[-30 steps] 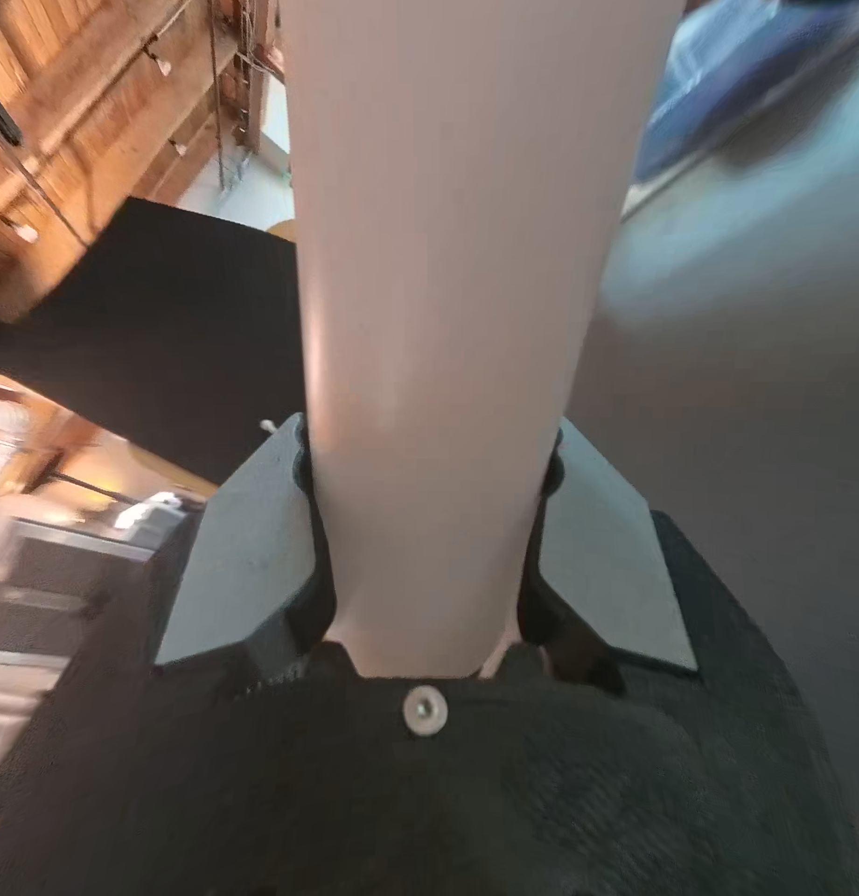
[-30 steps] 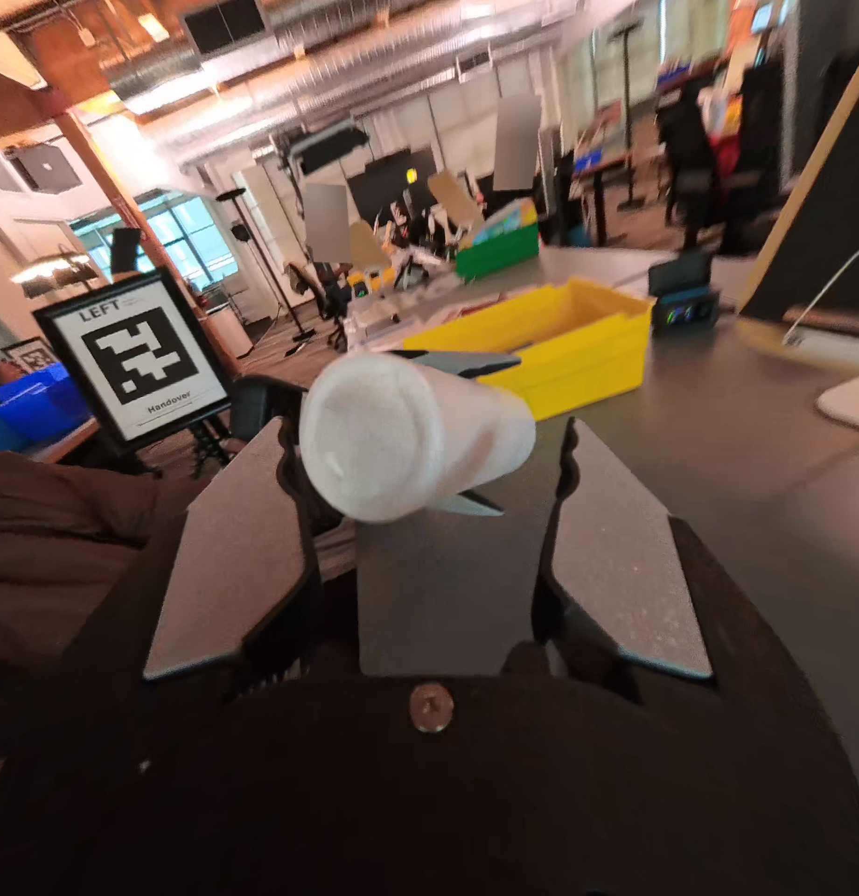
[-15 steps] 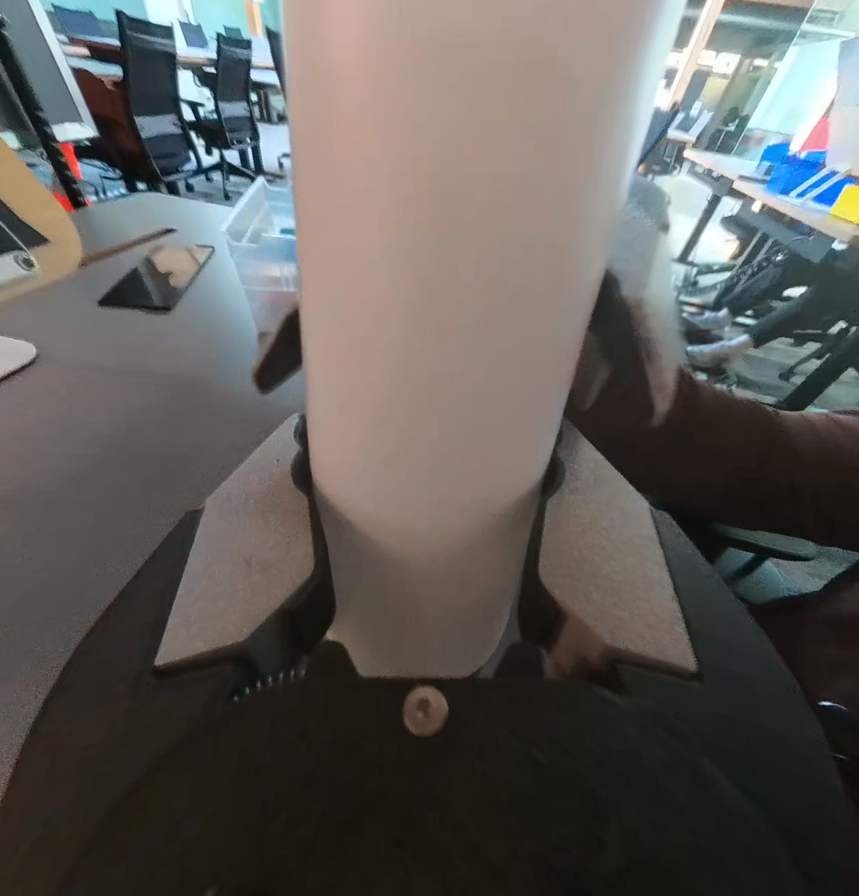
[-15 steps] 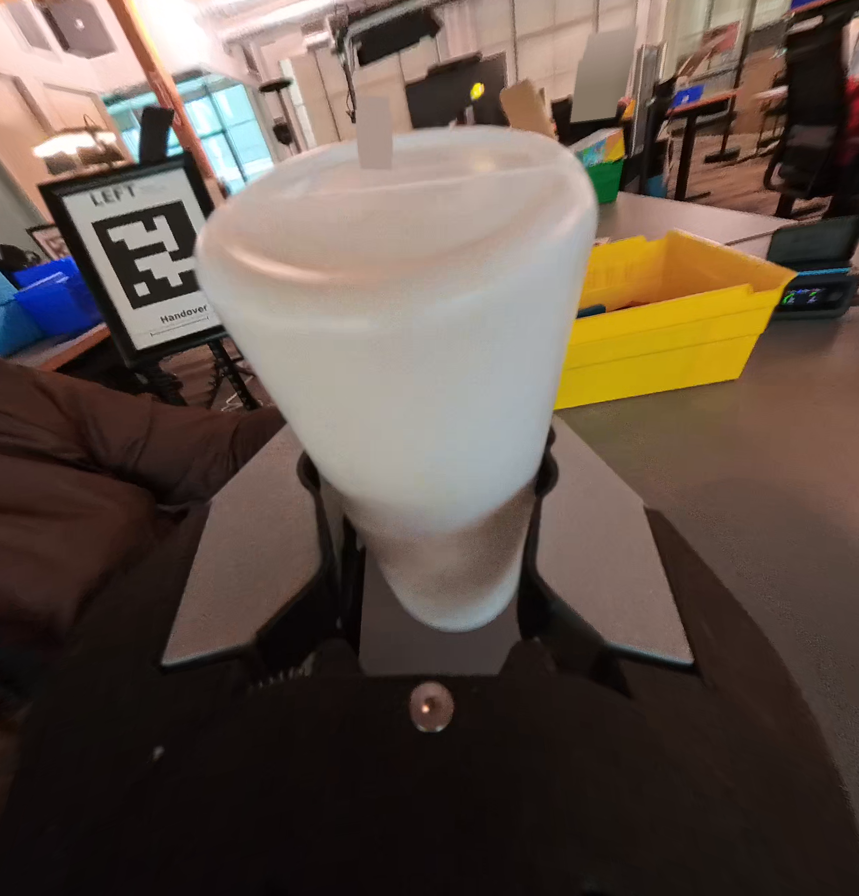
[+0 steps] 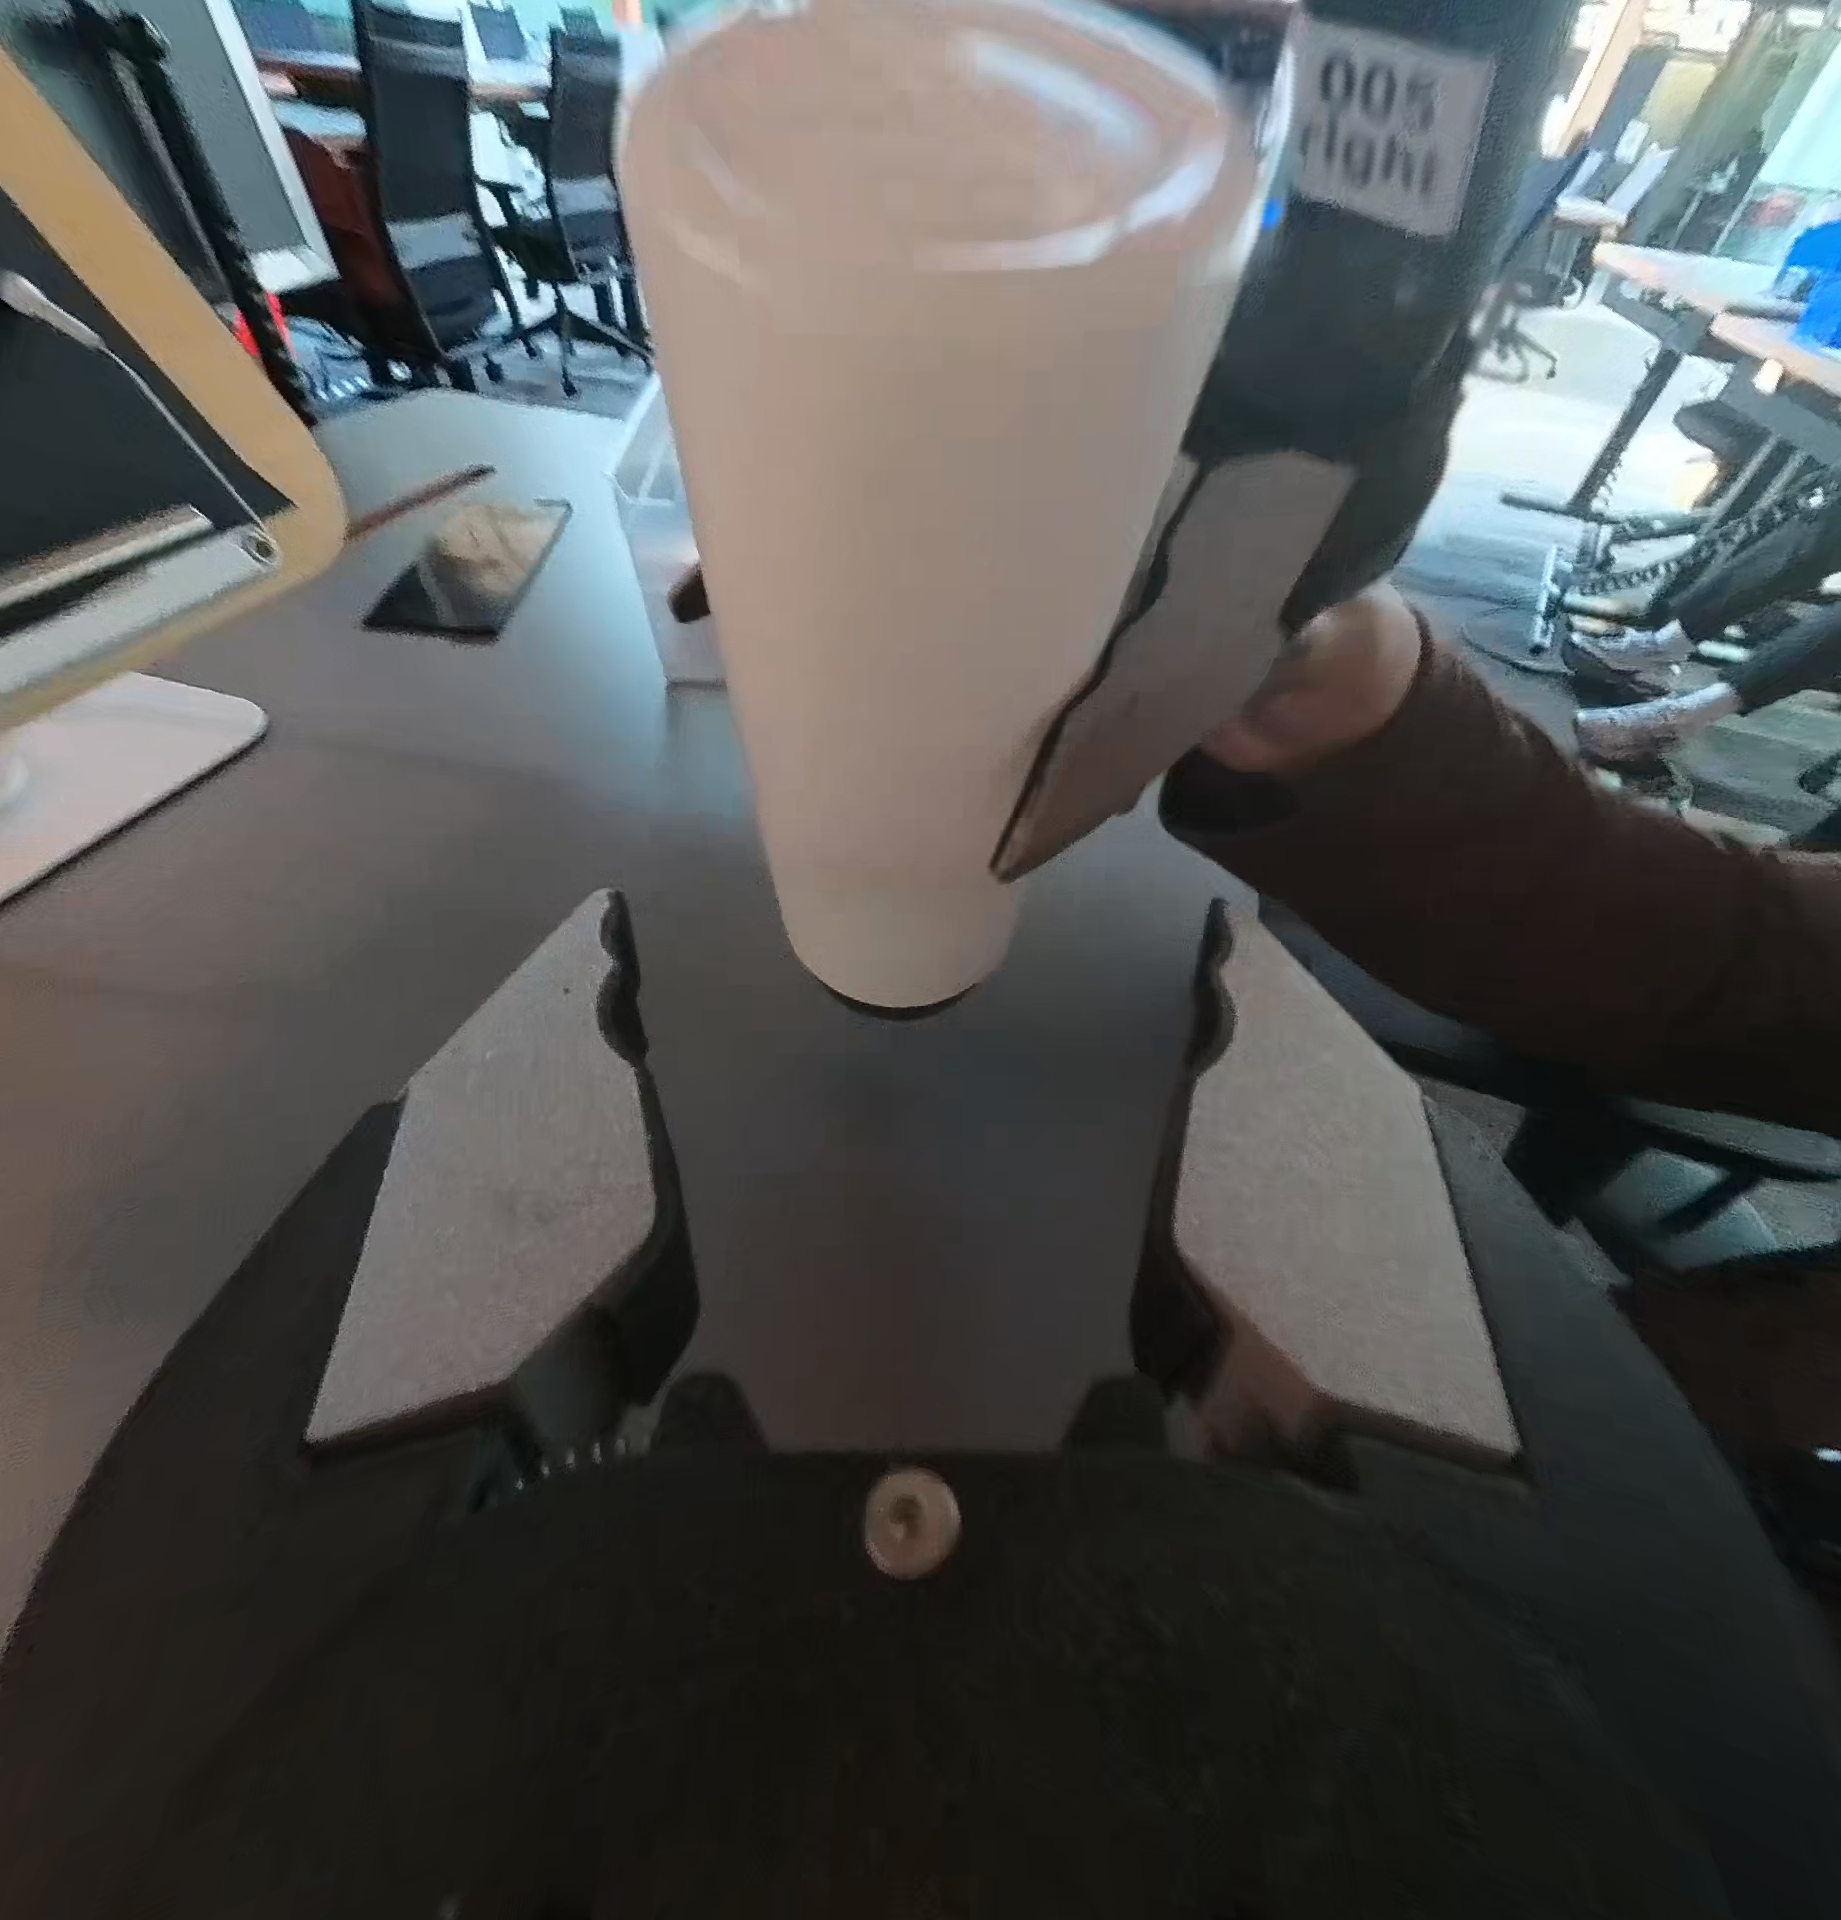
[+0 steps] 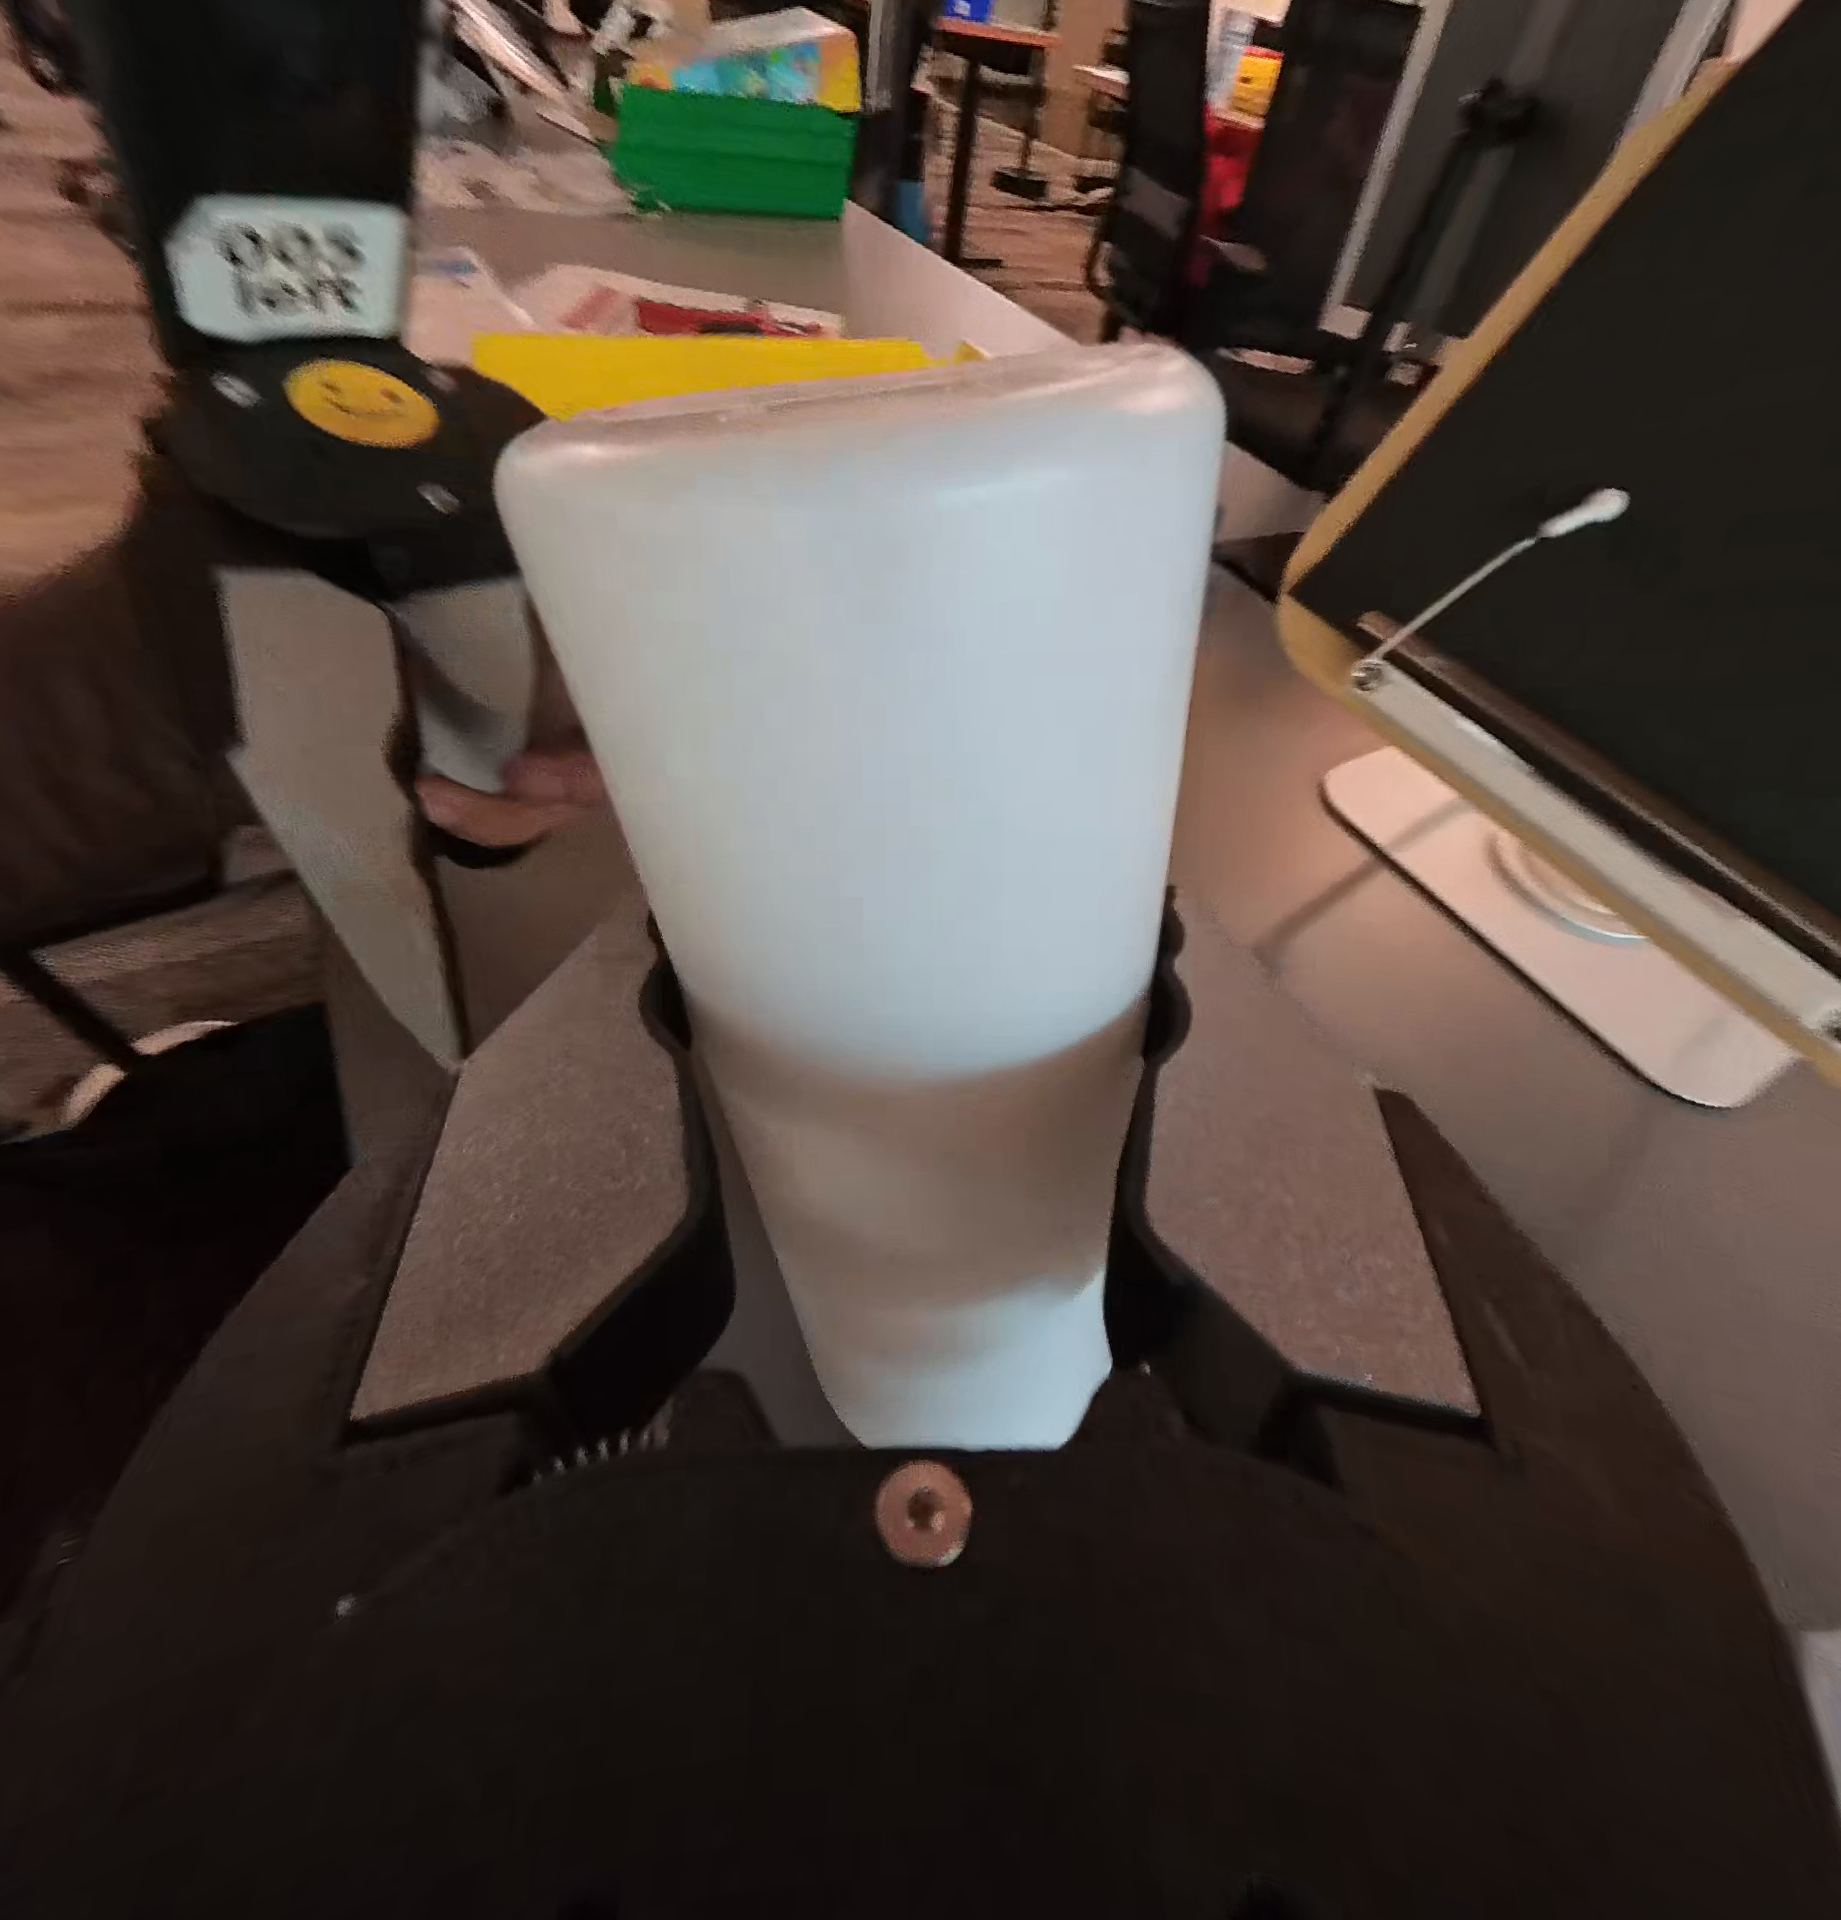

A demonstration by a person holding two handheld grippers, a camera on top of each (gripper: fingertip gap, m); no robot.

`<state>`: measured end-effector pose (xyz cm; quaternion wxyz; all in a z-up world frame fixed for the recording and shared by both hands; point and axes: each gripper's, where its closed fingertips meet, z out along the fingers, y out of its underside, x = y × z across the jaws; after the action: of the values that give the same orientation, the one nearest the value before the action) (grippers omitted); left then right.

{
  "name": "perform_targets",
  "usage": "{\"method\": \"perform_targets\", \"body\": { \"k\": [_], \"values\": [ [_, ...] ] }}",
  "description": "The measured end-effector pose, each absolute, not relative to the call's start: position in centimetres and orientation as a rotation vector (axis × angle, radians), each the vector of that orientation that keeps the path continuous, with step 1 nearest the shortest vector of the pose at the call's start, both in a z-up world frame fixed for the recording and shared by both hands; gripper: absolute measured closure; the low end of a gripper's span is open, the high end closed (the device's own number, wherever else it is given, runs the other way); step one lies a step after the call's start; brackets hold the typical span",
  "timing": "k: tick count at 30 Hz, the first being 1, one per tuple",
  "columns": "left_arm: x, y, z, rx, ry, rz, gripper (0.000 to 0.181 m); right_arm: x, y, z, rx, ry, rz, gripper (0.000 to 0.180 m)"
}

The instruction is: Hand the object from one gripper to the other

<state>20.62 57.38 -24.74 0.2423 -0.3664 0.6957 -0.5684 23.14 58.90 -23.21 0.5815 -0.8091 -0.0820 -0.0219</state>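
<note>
A tall white tapered cup (image 6: 864, 748) is clamped near its narrow base by my right gripper (image 6: 911, 987), which is shut on it. In the left wrist view the cup (image 5: 937, 468) hangs just ahead of and above my left gripper (image 5: 908, 997), which is open and empty, with its jaws spread wider than the cup's base. One grey finger (image 5: 1186, 644) of the right gripper lies against the cup's right side, and a hand (image 5: 1311, 675) in a brown sleeve holds that gripper. The left gripper's black body (image 6: 303, 436) shows at the upper left of the right wrist view.
The grey table (image 5: 220, 935) holds a monitor on a white stand (image 6: 1622, 520), also in the left wrist view (image 5: 85, 416). A phone (image 5: 469, 566) lies flat on it. A yellow bin (image 6: 708, 364) and a green bin (image 6: 729, 135) stand behind the cup. Office chairs (image 5: 428, 208) stand beyond the table.
My left gripper has opened, let go of the cup and drawn back from it. My right gripper has closed on the cup's base and now holds it alone.
</note>
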Motion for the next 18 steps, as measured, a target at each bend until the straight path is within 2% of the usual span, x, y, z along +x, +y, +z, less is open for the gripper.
{"method": "perform_targets", "body": {
  "k": [6,14,18],
  "values": [
    [21.3,59.0,-22.0,-1.052,1.684,-1.616,0.077,24.6,59.3,-24.4,-1.951,-0.206,-0.294,0.091],
    [22.2,59.1,-21.7,-1.081,1.564,-1.621,0.078,23.9,60.7,-26.2,-2.021,-0.271,-0.487,0.091],
    [22.2,58.4,-21.5,-0.99,1.509,-1.642,0.087,22.9,61.4,-26.4,-2.02,-0.315,-0.59,0.093]
  ]
}}
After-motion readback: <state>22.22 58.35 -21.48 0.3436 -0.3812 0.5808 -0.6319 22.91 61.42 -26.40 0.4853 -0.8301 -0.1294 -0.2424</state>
